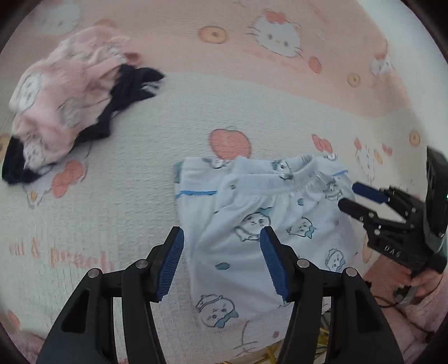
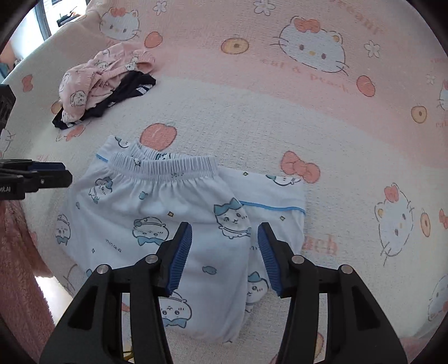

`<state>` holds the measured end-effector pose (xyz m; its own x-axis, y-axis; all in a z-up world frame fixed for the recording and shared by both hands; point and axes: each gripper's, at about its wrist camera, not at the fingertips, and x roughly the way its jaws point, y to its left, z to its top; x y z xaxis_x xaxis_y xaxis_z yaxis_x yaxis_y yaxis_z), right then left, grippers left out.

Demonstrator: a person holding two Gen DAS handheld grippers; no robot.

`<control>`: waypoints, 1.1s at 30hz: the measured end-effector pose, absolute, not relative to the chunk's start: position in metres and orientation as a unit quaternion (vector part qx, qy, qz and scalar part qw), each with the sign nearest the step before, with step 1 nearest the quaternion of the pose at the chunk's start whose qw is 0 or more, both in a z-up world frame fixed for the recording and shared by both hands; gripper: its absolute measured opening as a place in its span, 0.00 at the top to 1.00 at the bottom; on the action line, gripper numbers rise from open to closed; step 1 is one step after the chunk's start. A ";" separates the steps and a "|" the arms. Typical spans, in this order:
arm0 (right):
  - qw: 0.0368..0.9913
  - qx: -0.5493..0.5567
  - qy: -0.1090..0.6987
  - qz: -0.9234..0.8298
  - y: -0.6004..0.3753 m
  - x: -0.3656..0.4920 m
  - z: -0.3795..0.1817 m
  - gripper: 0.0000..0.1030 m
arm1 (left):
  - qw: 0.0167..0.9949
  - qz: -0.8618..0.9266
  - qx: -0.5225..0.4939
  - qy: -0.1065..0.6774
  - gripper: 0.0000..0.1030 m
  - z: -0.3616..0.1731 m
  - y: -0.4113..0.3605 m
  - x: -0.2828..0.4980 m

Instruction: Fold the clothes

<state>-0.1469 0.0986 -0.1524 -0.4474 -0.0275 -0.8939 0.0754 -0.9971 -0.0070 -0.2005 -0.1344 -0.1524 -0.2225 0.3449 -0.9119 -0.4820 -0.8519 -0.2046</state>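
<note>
Both grippers, left gripper [image 1: 222,260] and right gripper [image 2: 225,256], hover with jaws spread, gripping nothing, above the folded white pyjama trousers [image 2: 179,212] (pink garment pile [image 2: 95,78] lies well beyond).

Light: soft, even daylight, no hard shadows | Source: bright window [image 2: 42,19], blown out, upper left of right wrist view | Blur: left wrist view smeared, worst on pink garment [image 1: 58,103]; right wrist view sharp | Distortion: fisheye bending, dark vignette at corners
</note>
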 end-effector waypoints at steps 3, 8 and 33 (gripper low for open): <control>0.017 0.514 0.014 -0.857 0.109 -0.162 -0.153 0.51 | 0.261 0.782 -0.557 0.104 0.42 -0.163 -0.106 -0.209; -0.017 0.535 -0.001 -0.844 0.129 -0.181 -0.173 0.51 | 0.233 0.791 -0.550 0.133 0.42 -0.178 -0.083 -0.236; 0.022 0.513 -0.002 -0.858 0.111 -0.190 -0.168 0.51 | 0.278 0.774 -0.569 0.027 0.77 -0.194 -0.103 -0.234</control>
